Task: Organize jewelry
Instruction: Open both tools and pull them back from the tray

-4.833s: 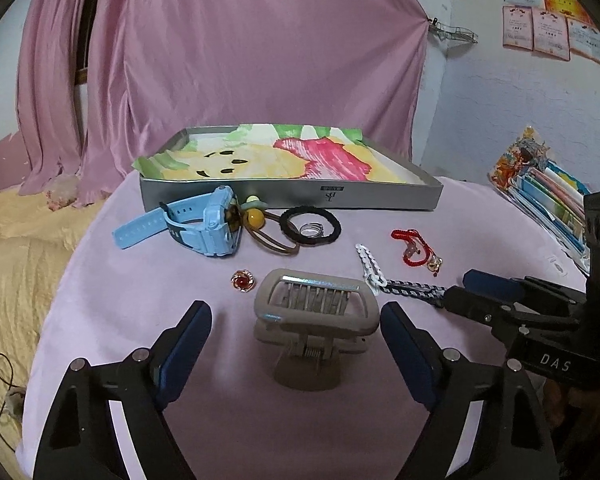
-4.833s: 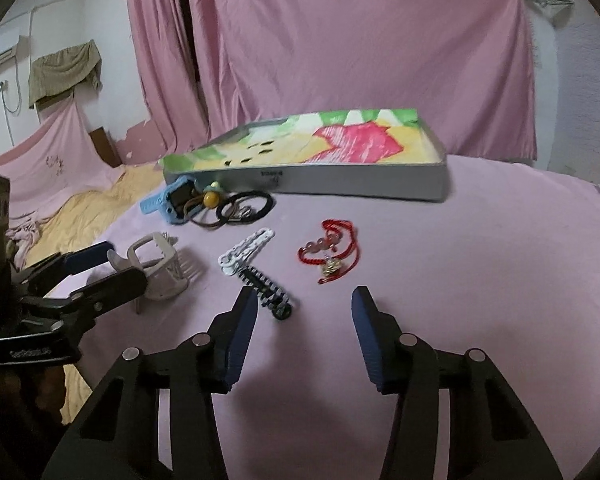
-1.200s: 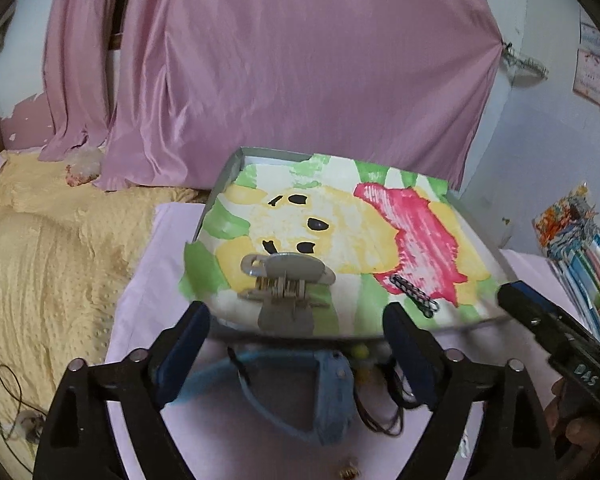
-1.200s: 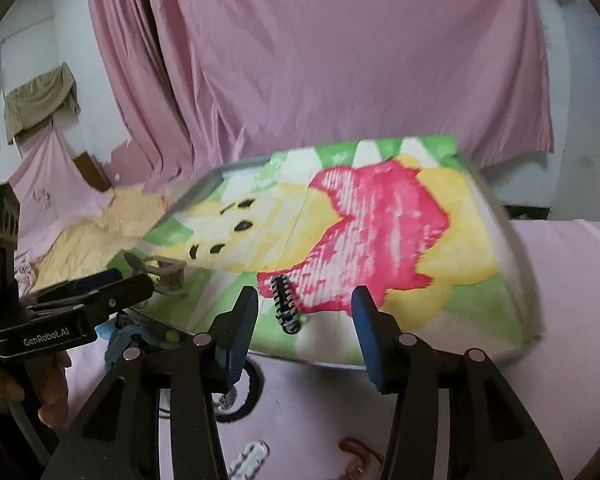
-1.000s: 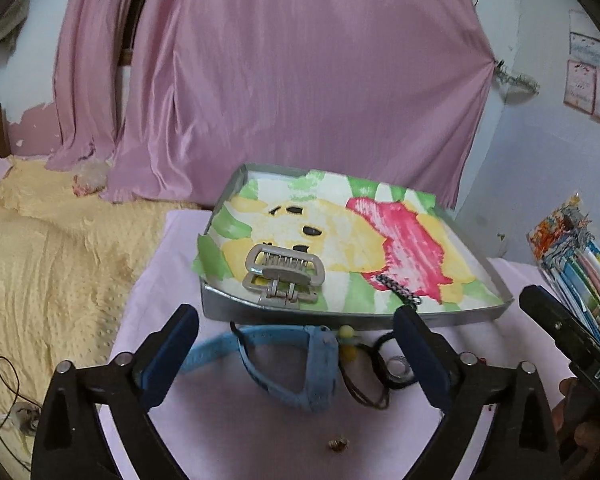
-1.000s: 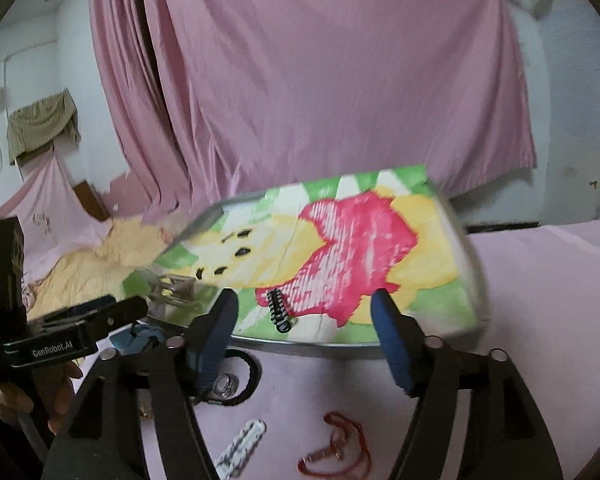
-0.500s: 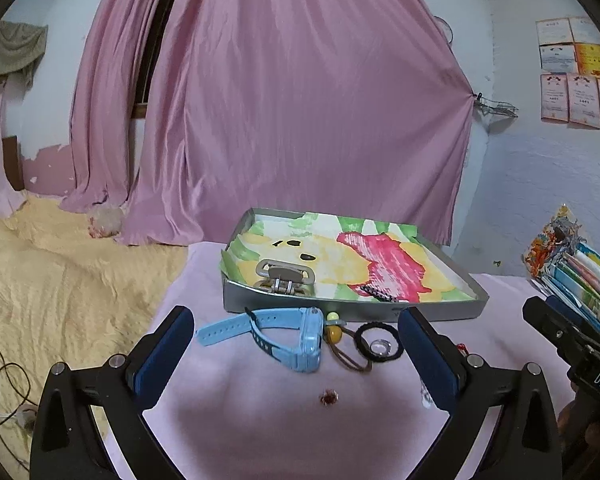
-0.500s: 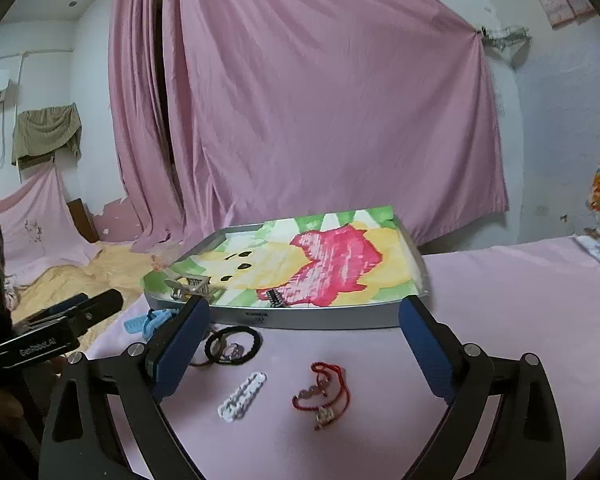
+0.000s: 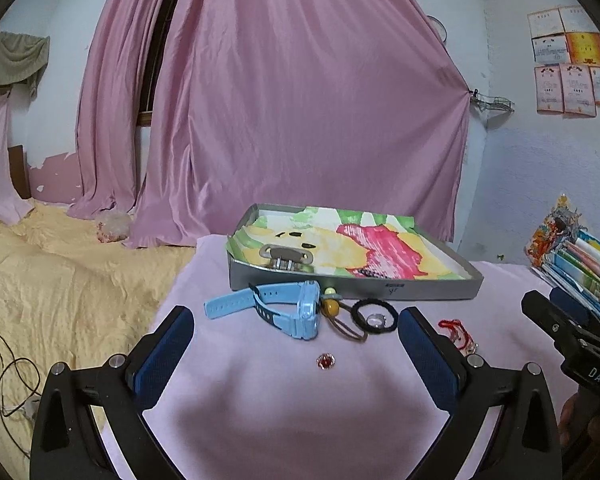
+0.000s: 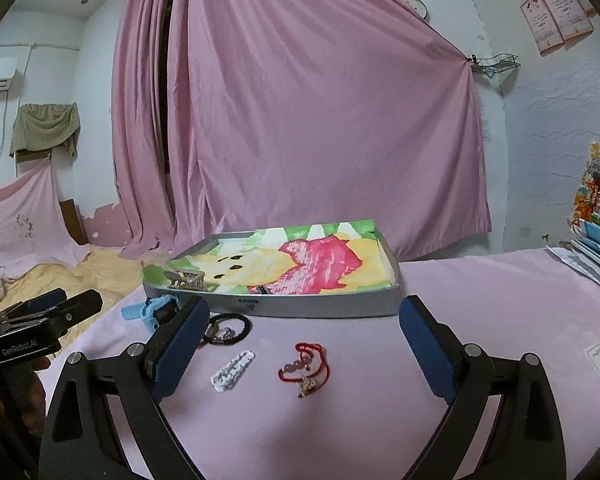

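Tray (image 9: 354, 290) mid-table, bare cloth (image 10: 500, 320) right

Tray (image 9: 352, 288) at table (image 9: 260, 400) rear, hair claw (image 9: 286, 257) and beaded strip (image 9: 374, 273) inside. Before it (left to right): watch (image 9: 288, 308), hair tie (image 9: 374, 316), cord bracelet (image 10: 304, 368). Brooch (image 9: 326, 361) nearer; chain clip (image 10: 232, 370) left of bracelet.

The pink table (image 10: 500, 320) is bare to the right of the tray (image 10: 320, 306) and in front of both grippers. Ahead of the tray's near wall lie obstacles: watch (image 9: 296, 308), hair tie (image 9: 374, 317), white chain (image 10: 232, 370), red bracelet (image 10: 306, 366) and a small red gem (image 9: 326, 361). Inside the tray, the clip (image 9: 286, 258) and a beaded chain (image 9: 374, 273) occupy the near edge; its far half is free. Stacked books (image 9: 584, 264) block the right edge.
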Available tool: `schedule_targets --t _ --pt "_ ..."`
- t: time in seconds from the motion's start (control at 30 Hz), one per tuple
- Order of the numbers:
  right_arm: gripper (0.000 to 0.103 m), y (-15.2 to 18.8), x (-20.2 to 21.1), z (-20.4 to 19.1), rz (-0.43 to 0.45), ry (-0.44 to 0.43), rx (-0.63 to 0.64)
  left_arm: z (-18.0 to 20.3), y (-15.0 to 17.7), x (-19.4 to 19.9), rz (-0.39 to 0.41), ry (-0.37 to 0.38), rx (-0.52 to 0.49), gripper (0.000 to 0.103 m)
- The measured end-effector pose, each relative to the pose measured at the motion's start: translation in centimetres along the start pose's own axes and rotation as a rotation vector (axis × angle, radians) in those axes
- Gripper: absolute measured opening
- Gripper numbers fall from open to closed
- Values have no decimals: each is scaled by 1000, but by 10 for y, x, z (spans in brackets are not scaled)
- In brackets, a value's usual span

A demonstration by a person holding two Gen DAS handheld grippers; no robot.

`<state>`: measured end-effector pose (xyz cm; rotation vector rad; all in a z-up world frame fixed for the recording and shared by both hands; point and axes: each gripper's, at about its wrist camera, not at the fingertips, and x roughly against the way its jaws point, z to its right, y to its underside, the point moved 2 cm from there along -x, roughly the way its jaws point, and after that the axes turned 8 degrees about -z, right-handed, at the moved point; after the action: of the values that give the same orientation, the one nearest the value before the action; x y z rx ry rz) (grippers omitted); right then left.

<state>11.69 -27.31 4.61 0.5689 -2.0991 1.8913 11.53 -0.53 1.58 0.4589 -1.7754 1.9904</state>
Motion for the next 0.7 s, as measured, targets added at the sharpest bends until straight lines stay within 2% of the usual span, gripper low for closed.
schedule_targets --t 0.43,0.7 --pt "93 15 -6 4 -63 19 16 1 12 -19 -105 -6 -1 103" --pt "93 17 -14 4 -104 31 15 1 11 -33 -177 17 25 103"
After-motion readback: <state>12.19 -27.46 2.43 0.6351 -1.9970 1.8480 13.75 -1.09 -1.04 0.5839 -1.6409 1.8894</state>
